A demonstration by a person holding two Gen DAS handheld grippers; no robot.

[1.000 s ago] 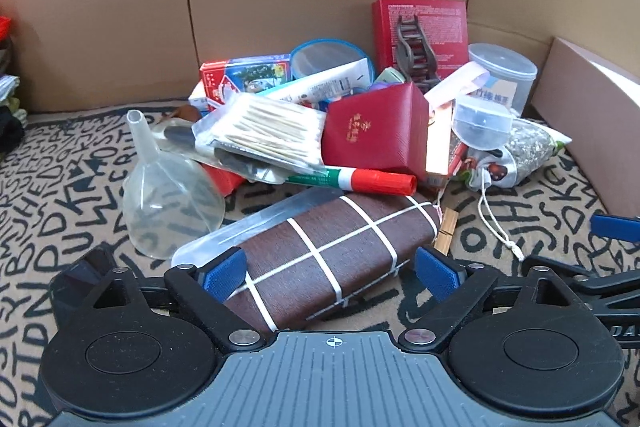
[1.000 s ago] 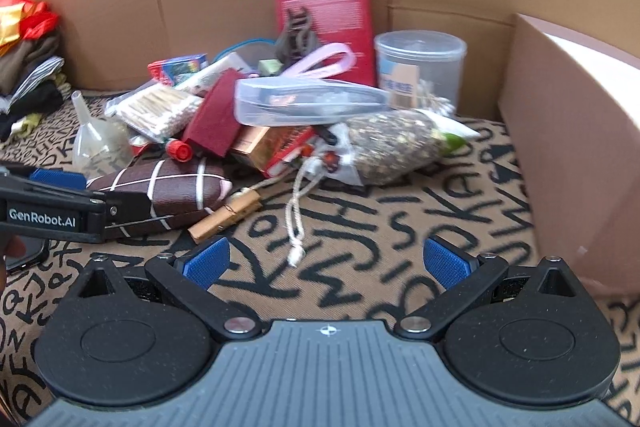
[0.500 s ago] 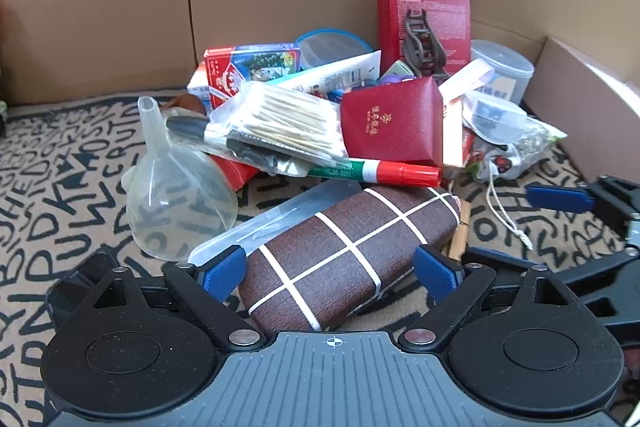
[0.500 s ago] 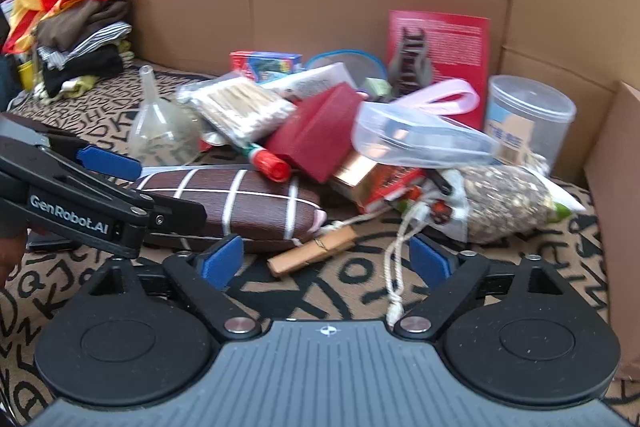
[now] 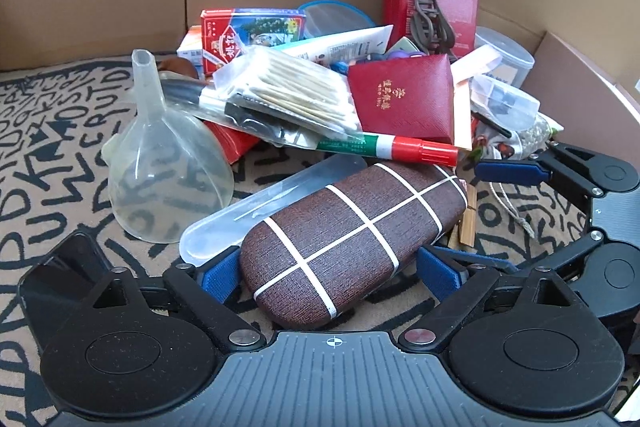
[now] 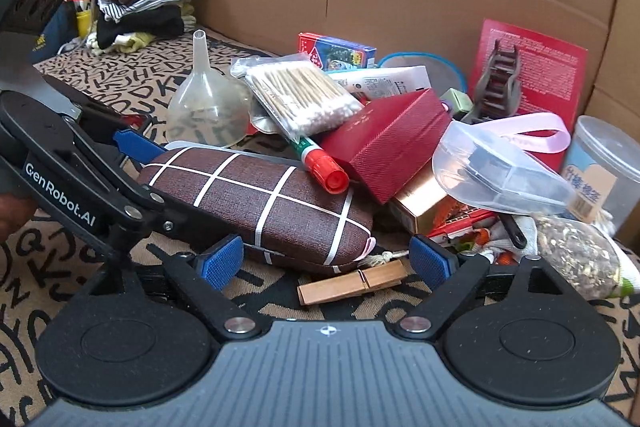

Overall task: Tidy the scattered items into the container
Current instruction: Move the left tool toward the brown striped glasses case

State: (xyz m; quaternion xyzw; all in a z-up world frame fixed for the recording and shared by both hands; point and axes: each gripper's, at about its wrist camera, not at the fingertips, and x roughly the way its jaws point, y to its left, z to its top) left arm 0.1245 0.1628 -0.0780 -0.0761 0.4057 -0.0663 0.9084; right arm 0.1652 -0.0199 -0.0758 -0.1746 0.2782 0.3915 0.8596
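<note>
A clear funnel (image 5: 160, 167) is seen at the left on the patterned surface (image 5: 48, 155). The brown checked case (image 5: 352, 239) lies near centre, straddled by the left gripper (image 5: 336, 273); fingers are spread wide, contact cannot be told. Behind it a red-capped marker (image 5: 400, 147), cotton swab pack (image 5: 288, 95) and red box (image 5: 404, 99) are piled. The right gripper (image 6: 328, 261) is held wide apart over a wooden clothespin (image 6: 352, 283), nothing gripped.
</note>
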